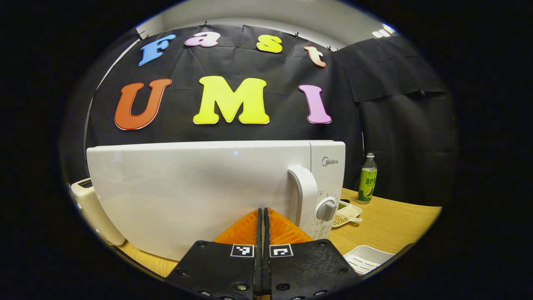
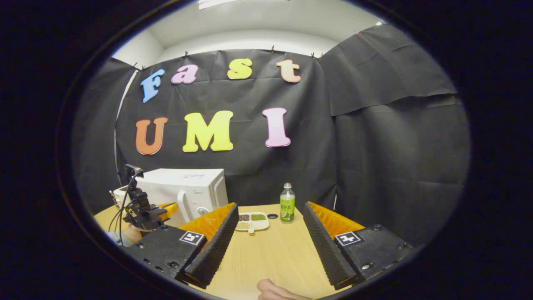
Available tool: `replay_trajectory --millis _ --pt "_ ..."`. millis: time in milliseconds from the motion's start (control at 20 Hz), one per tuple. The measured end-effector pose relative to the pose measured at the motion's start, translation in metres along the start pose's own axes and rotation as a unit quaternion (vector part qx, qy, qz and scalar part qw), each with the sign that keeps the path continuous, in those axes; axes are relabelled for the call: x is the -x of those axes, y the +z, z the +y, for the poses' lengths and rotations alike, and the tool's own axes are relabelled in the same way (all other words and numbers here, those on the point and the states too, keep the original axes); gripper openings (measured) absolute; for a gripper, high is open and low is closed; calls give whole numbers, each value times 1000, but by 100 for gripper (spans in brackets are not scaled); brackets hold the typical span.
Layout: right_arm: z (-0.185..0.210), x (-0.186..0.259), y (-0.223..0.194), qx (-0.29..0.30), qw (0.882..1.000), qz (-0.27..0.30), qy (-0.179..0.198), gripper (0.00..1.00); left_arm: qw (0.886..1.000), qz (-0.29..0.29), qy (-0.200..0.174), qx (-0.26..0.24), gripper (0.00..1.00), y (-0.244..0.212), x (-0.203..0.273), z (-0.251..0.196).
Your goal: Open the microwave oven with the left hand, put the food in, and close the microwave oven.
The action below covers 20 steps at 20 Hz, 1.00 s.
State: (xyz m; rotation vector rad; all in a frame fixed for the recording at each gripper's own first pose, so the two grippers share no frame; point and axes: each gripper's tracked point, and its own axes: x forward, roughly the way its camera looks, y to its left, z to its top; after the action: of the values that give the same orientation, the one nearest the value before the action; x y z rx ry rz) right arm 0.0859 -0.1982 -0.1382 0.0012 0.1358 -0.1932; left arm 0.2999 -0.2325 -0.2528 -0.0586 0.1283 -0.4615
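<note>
Microwave [image 1: 200, 191] on table [image 2: 266, 254] — bottle [image 2: 287, 203] to its right, dish [image 2: 252, 221] between.

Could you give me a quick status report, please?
Left gripper shut, empty, facing closed microwave door. Right gripper open, empty, above table. Food tray beside bottle.

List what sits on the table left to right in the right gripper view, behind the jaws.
Left gripper held in front of the microwave → microwave → divided dish of beans → green-labelled bottle.
</note>
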Motion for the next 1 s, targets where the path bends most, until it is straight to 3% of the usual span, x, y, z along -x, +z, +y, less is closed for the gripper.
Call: replay_trajectory --millis 100,150,200,300,350,450,500,650,800,850,900,1000 --pt "-8 -4 -5 -7 1000 3 -8 99 1000 1 0 -1 0 0 -1 -2" --pt "-10 -4 -9 -9 1000 8 -10 94 1000 1 -1 -1 0 0 -2 -2" --pt "-11 -5 -11 -7 1000 13 -11 99 1000 1 0 1 0 1 -2 -3" --pt "-12 -1 -11 -1 1000 15 -14 94 1000 5 5 1 0 1 1 -3" --pt "-10 4 -8 0 1000 13 -13 99 1000 4 6 1 0 5 4 -5" --pt "-6 15 -2 -1 1000 10 -10 94 1000 -3 6 -3 0 18 13 -13" --pt "-6 21 1 -1 1000 9 -12 99 1000 -10 6 -4 0 27 20 -15" --pt "-4 40 7 -2 1000 6 -14 94 1000 -23 7 3 4 48 49 -24" --pt "2 59 12 -3 1000 2 -13 94 1000 -17 20 12 42 66 84 -23" --pt "5 66 15 -3 1000 0 -11 99 1000 -9 28 9 43 69 97 -20" --pt "8 70 16 -3 1000 -2 -8 99 999 -5 39 4 67 74 110 -15" --pt "13 81 20 -6 1000 -5 -4 100 998 -1 59 -2 77 87 138 -5"
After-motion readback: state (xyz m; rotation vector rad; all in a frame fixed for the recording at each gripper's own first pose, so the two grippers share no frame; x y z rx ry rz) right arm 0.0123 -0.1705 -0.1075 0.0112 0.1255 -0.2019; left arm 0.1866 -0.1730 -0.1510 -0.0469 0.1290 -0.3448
